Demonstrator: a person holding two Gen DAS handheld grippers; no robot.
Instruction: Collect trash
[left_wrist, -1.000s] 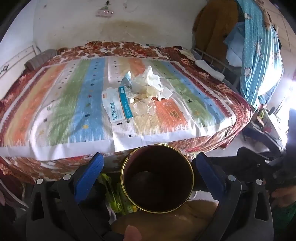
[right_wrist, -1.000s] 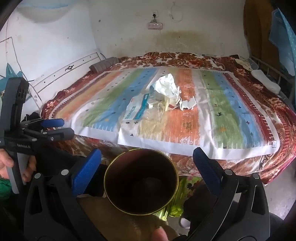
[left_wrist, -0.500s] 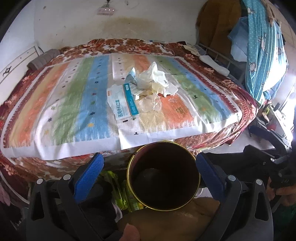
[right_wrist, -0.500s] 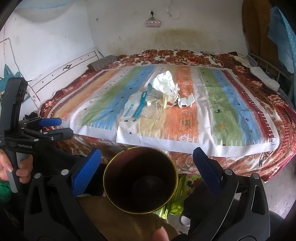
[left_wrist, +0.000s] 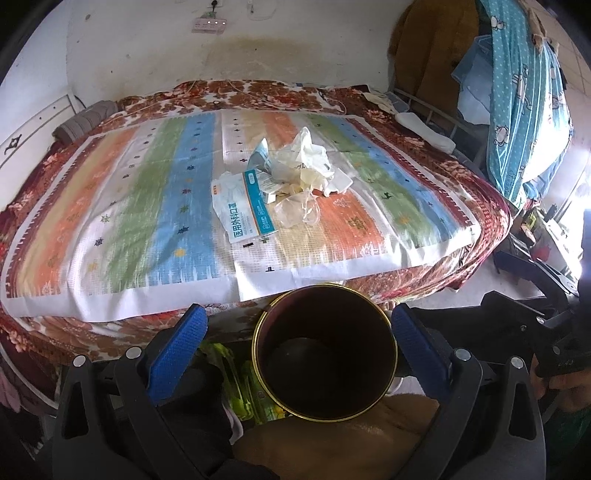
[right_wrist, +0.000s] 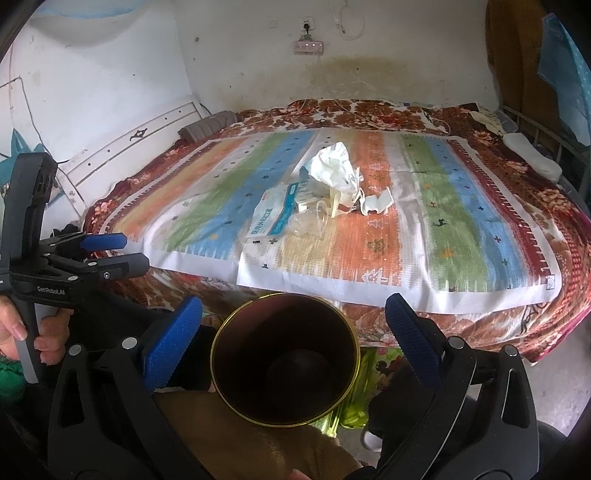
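A heap of trash lies mid-bed on the striped mat (left_wrist: 122, 206): a white-and-blue mask packet (left_wrist: 242, 212), crumpled white tissue (left_wrist: 303, 162) and clear plastic wrap (left_wrist: 295, 212). The same packet (right_wrist: 273, 218) and tissue (right_wrist: 332, 168) show in the right wrist view. A dark bin with a gold rim (left_wrist: 325, 354) rests on a person's lap near the bed's front edge. My left gripper (left_wrist: 298, 314) is open above it, holding nothing. My right gripper (right_wrist: 292, 302) is open over the bin (right_wrist: 284, 365) as well. The left gripper (right_wrist: 133, 251) appears at left, held by a hand.
A grey folded cloth (left_wrist: 85, 122) lies at the bed's far left and a white bundle (left_wrist: 424, 129) by the metal rail on the right. Blue patterned cloth (left_wrist: 524, 92) hangs at right. Green packaging (left_wrist: 243, 384) sits on the floor beside the bin.
Both grippers have shifted slightly, so the bed and the trash heap sit a little differently in view. Both grippers are still open and hold nothing.
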